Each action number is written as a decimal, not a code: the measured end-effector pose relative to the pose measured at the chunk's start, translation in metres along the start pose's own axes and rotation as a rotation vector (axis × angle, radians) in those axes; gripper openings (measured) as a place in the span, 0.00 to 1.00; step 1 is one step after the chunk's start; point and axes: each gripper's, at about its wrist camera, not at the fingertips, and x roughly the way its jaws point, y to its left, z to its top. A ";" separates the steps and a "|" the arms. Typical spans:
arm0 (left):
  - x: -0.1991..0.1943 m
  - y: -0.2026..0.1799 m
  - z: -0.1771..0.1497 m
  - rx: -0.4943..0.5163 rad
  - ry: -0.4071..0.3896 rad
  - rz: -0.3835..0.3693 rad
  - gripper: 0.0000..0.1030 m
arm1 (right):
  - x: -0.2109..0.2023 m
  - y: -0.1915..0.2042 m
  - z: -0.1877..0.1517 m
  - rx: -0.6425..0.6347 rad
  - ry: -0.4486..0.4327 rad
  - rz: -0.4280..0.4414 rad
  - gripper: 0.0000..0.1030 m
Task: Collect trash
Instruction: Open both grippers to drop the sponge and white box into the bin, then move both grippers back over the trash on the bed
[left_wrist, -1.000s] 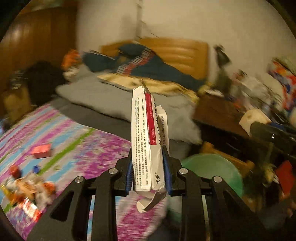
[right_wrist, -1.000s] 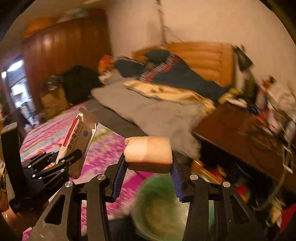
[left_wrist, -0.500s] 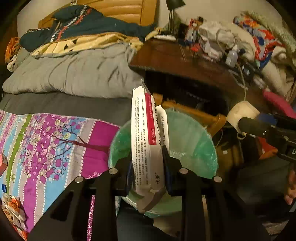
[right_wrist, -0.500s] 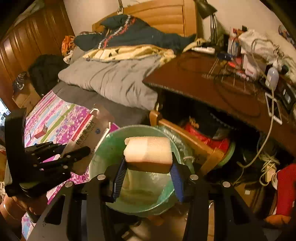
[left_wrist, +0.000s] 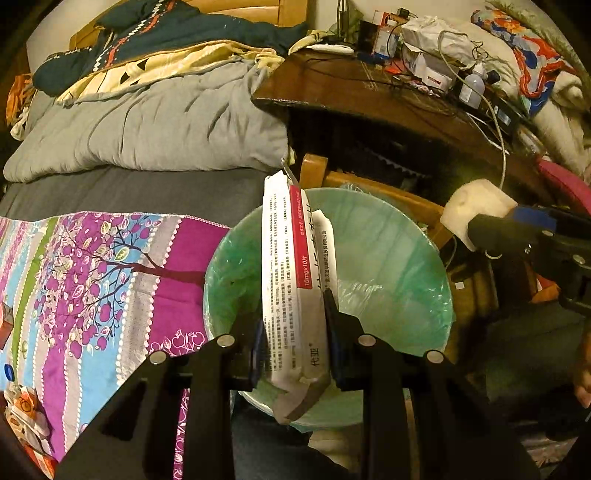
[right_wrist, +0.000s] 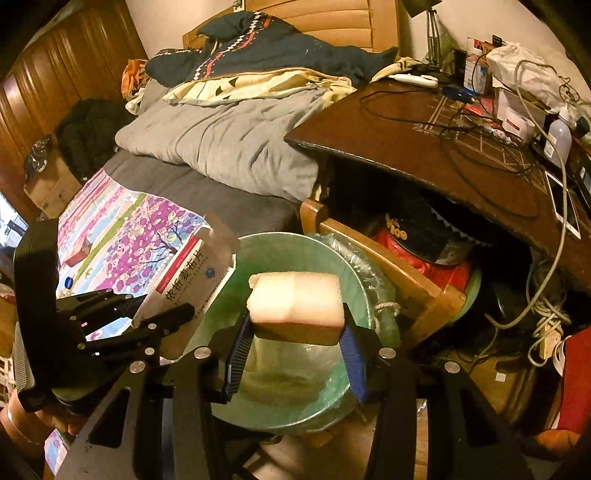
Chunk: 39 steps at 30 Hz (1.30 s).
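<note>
Key relation: bin (left_wrist: 388, 258) straight below both loads; its green-lined mouth open upward, nothing between loads and liner.
Left gripper (left_wrist: 295, 354): pinching a flattened box (left_wrist: 295, 280) by the lower part, long axis running up along the fingers, upper end leaning over the bin's left rim.
Right gripper (right_wrist: 295, 343): pinching a sponge (right_wrist: 297, 306) across its width, long axis crosswise between the fingers, hanging over the middle of the bin (right_wrist: 295, 398).
Nearer arm: right looks better centred; box sits nearer the left rim, so it may want a small shift right before release.
Next move, judged: spread the fingers and let each piece drop.
Risk: tall box could tip out over the rim onto the bed.
Surface: bin on the floor, wedged between bed (left_wrist: 110, 266) on the left and a wooden chair frame (right_wrist: 406, 280) on the right.
Room: cluttered desk (right_wrist: 443, 147) far right, grey quilt (left_wrist: 155, 129) far left, more litter (left_wrist: 22, 410) on the near-left bedspread.
</note>
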 end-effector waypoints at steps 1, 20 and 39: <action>0.001 0.001 0.000 0.000 0.003 0.002 0.26 | 0.001 0.000 0.001 -0.002 0.000 0.002 0.45; 0.003 0.014 -0.006 -0.059 0.016 0.024 0.58 | 0.005 -0.013 0.007 0.022 -0.029 -0.017 0.73; -0.034 0.032 -0.019 -0.125 -0.128 0.230 0.66 | -0.019 0.015 0.001 -0.015 -0.216 -0.043 0.73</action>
